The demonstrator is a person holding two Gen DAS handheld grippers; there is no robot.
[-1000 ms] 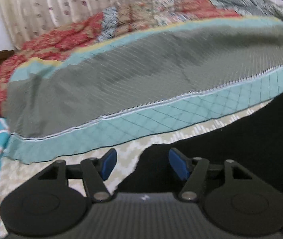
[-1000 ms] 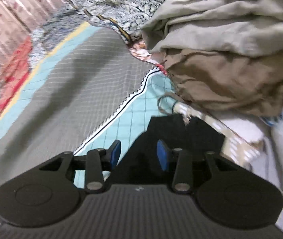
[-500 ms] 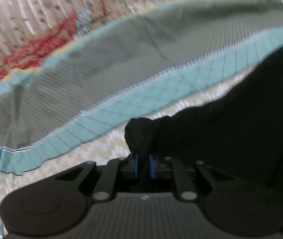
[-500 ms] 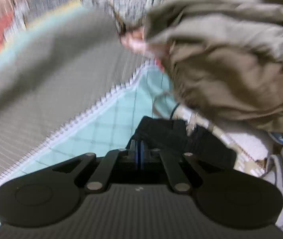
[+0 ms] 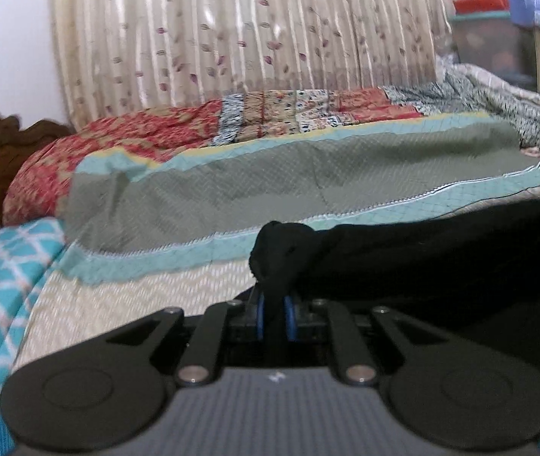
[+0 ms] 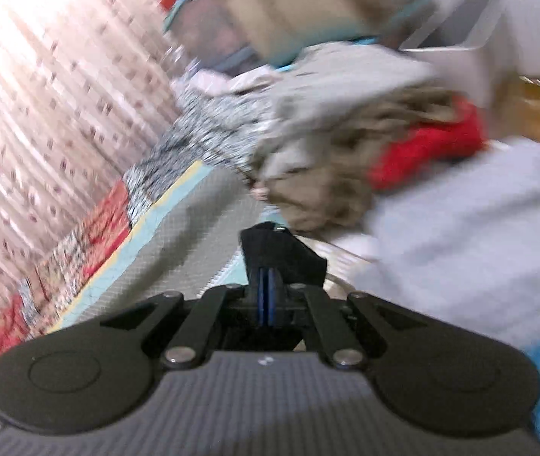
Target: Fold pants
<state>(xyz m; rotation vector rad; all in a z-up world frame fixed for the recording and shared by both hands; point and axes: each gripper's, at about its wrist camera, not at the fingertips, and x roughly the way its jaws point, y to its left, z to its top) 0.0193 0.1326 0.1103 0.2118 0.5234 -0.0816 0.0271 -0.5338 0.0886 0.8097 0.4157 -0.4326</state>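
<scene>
Black pants (image 5: 422, 250) pinched at two points above the bed (image 5: 308, 174).
Left hand-held gripper (image 5: 274, 313) clamps a bunched fold, cloth trailing rightward over the quilt; right hand-held gripper (image 6: 268, 296) clamps another black edge (image 6: 281, 250), beside a blurred clothes pile (image 6: 346, 159). Containers are indistinct.

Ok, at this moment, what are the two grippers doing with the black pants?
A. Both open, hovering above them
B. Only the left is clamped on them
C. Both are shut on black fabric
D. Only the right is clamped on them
C: the left gripper pinches a bunch of the black pants, and the right gripper is closed on a black corner.
</scene>
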